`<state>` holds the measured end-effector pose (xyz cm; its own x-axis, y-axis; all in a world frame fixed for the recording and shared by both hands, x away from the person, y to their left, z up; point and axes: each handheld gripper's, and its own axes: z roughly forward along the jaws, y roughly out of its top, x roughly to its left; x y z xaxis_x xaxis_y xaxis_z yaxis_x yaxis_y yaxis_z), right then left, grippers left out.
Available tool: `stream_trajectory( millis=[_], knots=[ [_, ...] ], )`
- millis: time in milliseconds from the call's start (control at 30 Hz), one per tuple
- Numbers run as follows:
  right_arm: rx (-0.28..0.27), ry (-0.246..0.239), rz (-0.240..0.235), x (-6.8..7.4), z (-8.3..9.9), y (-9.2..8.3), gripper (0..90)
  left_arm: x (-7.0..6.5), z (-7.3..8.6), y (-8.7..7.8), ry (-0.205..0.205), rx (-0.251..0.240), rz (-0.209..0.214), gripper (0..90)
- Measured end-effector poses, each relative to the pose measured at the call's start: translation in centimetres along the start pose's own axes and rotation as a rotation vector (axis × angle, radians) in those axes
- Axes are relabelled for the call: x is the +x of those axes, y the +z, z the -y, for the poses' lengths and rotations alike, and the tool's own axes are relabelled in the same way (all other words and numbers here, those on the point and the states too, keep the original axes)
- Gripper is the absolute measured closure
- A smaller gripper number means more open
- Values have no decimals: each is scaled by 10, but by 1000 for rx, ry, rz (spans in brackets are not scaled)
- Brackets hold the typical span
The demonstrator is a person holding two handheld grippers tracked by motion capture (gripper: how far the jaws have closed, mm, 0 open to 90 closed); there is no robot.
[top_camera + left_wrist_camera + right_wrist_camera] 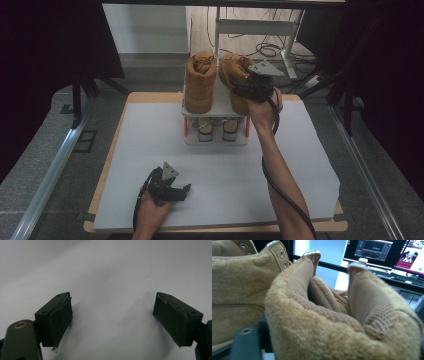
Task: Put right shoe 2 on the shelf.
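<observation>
Right gripper sitting at the collar of the right boot, jaws spread around it, not pinching. Two tan boots, left boot beside it, topping one white rack. Left gripper resting wide open on the table.

We can't read any text, brand or no. here: boots carry no legible label, and monitor graphics are too blurred to read.

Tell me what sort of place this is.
Probably a lab or recording workspace: a white-topped table ringed by dark curtains, cables on the floor behind, and computer monitors running beyond the boots.
</observation>
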<state>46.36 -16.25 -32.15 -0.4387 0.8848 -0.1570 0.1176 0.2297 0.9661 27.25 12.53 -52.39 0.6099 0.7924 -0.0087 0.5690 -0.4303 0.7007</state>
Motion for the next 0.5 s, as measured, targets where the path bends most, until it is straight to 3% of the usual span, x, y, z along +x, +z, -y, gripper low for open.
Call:
stream_trajectory(
  millis=[133,300,500],
  knots=[
    [23,37,-34,-5,1,-2,102,0,0,0,-1,1,0,159],
    [26,66,-69,-9,8,-8,103,0,0,0,0,0,0,159],
    [22,57,-62,-8,14,-17,95,0,0,0,0,0,0,159]
  ],
)
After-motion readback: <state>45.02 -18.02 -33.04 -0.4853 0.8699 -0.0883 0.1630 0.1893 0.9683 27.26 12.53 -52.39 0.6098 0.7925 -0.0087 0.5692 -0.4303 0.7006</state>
